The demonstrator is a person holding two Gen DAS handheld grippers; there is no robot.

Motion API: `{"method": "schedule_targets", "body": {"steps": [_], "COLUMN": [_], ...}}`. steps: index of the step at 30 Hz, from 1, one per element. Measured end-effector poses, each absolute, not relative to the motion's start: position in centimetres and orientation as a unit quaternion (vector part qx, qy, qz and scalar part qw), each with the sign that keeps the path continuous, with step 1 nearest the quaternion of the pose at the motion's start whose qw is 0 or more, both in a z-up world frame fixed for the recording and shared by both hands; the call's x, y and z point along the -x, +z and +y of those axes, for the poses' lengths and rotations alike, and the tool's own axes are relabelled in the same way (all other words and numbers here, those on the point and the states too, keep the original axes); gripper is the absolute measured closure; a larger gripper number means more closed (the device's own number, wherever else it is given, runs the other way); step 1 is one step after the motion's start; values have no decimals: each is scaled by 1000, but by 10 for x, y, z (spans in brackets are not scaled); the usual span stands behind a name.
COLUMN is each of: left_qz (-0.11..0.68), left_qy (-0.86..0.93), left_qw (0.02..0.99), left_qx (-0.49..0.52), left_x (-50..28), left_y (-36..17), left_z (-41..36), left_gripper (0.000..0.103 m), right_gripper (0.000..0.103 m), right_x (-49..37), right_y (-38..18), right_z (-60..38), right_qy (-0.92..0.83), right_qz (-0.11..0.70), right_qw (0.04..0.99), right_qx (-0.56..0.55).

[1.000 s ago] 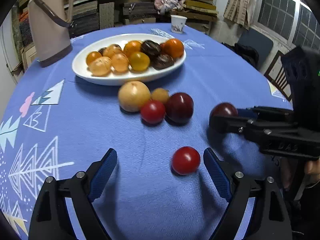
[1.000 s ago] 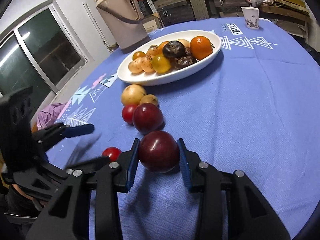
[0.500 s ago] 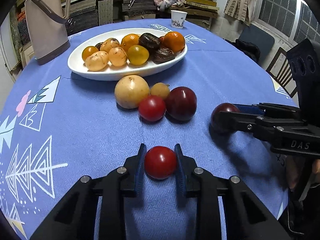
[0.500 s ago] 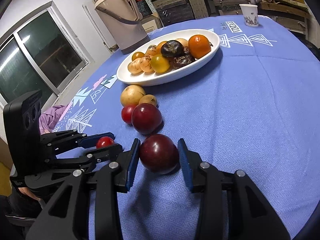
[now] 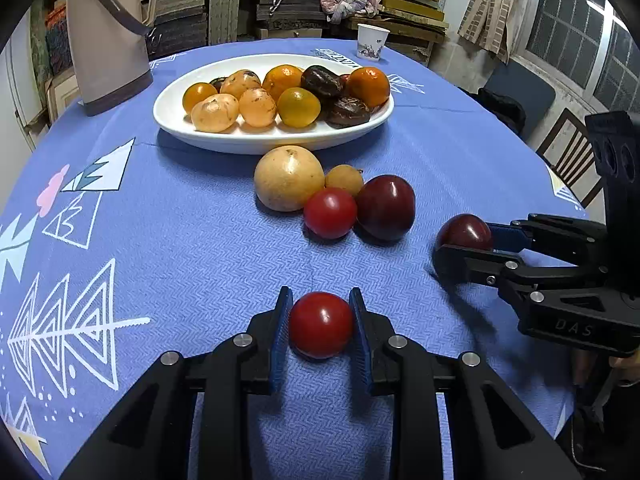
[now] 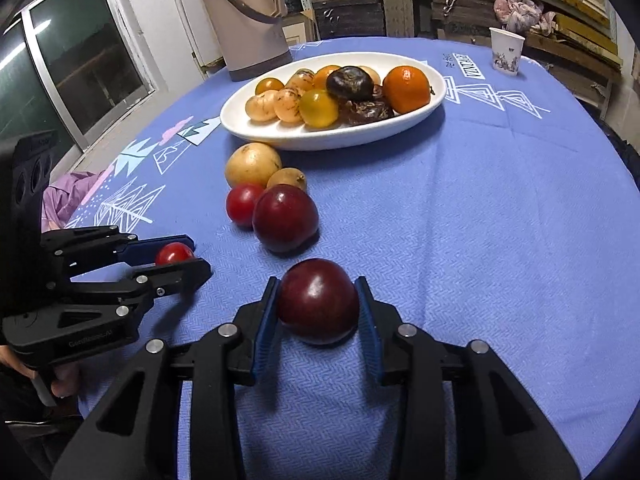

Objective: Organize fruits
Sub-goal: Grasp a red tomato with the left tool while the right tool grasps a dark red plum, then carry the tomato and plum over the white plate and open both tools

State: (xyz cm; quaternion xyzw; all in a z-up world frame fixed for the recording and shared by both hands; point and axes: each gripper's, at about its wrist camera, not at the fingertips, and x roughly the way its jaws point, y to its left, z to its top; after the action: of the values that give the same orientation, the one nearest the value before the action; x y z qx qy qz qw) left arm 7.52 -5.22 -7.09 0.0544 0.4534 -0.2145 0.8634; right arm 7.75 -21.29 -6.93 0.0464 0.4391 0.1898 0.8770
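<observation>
On blue tablecloth (image 5: pixel 180 248), left fingers (image 5: pixel 280 332) clamping red tomato (image 5: pixel 321 323), right fingers (image 6: pixel 266 320) gripping dark plum (image 6: pixel 318 300).

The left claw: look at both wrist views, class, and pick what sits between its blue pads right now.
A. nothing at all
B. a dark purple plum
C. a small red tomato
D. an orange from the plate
C. In the left wrist view, the left claw has its blue pads pressed against both sides of the small red tomato on the blue cloth; the dark plum sits in the right claw instead.
</observation>
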Motion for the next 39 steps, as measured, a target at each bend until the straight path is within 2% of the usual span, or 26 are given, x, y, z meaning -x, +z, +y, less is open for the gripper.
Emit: {"method": "schedule_targets", "body": {"steps": [5, 9, 16, 24, 36, 37, 39], "left_qz": [461, 433, 397, 427, 428, 428, 427], "left_qy": [-222, -221, -193, -160, -142, -143, -140], "left_qw": [858, 873, 897, 890, 892, 892, 893], "left_qx": [-42, -42, -20, -9, -9, -5, -2], "left_x": [-82, -94, -162, -224, -268, -272, -272], "left_y": [-63, -38, 2, -17, -28, -28, -23], "left_z": [-48, -44, -43, -40, -45, -45, -45], "left_gripper": [74, 74, 74, 74, 73, 69, 39], "right_gripper": [67, 67, 67, 66, 66, 64, 55], "right_x": [-81, -92, -144, -207, -228, -227, -227], "right_y": [-60, -33, 5, -21, -37, -36, -35], "right_z": [-223, -224, -214, -186, -180, -180, -181], "right_qy": [206, 218, 223, 226, 210, 209, 214], "right_qz": [436, 413, 375, 417, 421, 421, 418], "right_qw": [873, 881, 898, 879, 882, 882, 882], "right_qx": [-78, -74, -59, -58, -30, -27, -40]}}
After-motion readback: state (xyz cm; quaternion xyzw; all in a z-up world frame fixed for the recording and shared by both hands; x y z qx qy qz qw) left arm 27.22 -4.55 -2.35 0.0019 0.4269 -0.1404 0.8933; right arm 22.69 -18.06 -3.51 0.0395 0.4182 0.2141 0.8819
